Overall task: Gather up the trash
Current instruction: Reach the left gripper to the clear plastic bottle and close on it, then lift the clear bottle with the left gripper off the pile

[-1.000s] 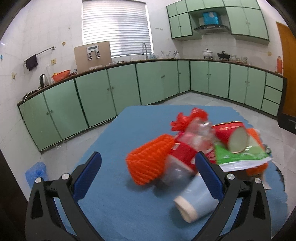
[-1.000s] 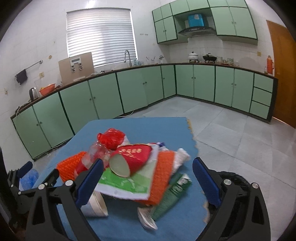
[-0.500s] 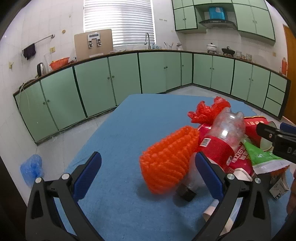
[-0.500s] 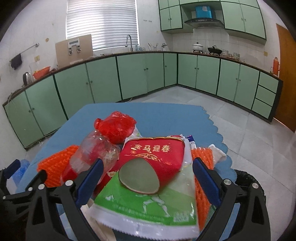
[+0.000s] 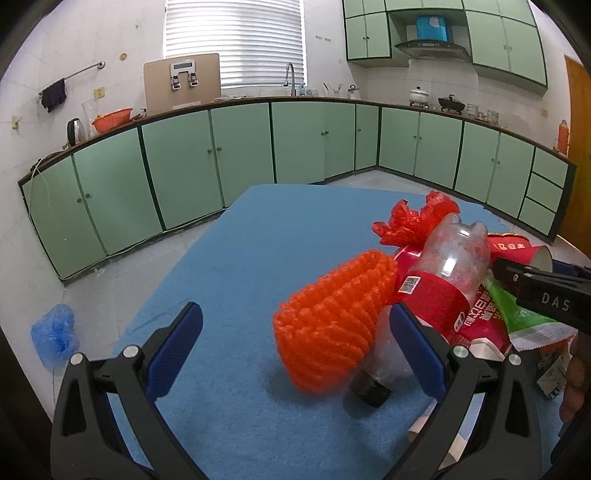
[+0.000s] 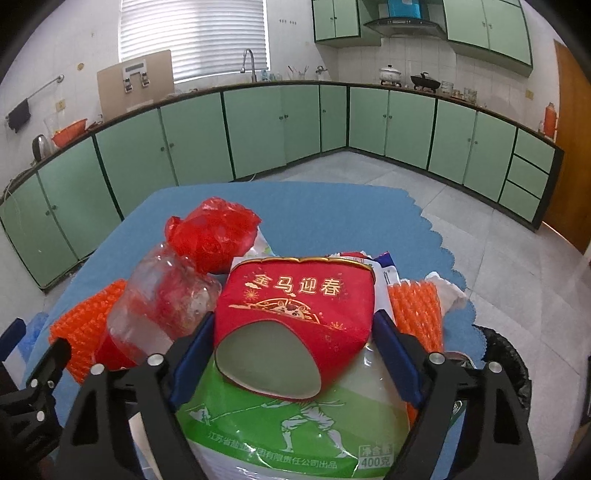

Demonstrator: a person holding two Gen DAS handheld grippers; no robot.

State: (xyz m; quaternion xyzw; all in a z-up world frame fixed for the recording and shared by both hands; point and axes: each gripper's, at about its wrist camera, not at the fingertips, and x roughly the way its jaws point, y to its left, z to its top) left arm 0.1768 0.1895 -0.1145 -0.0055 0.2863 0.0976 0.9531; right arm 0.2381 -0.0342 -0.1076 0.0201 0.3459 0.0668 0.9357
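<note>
Right wrist: right tongs (image 6: 295, 345) straddle red cup (image 6: 295, 314), grip unclear; left tongs (image 5: 295, 334) gape empty.

I see a kitchen with white tiled walls (image 5: 110, 44) and a pale grey tiled floor (image 6: 480, 229). A long run of mint-green base cabinets (image 5: 240, 147) curves around two walls under a dark countertop (image 5: 332, 99). Matching green wall cabinets (image 5: 509, 33) flank a range hood (image 5: 430, 45). Daylight comes through a window with white slatted blinds (image 5: 236, 37) above a chrome tap (image 5: 290, 72). An orange-brown wooden door (image 6: 576, 147) stands at the right. A dark towel (image 5: 53, 95) hangs on a wall rail.
</note>
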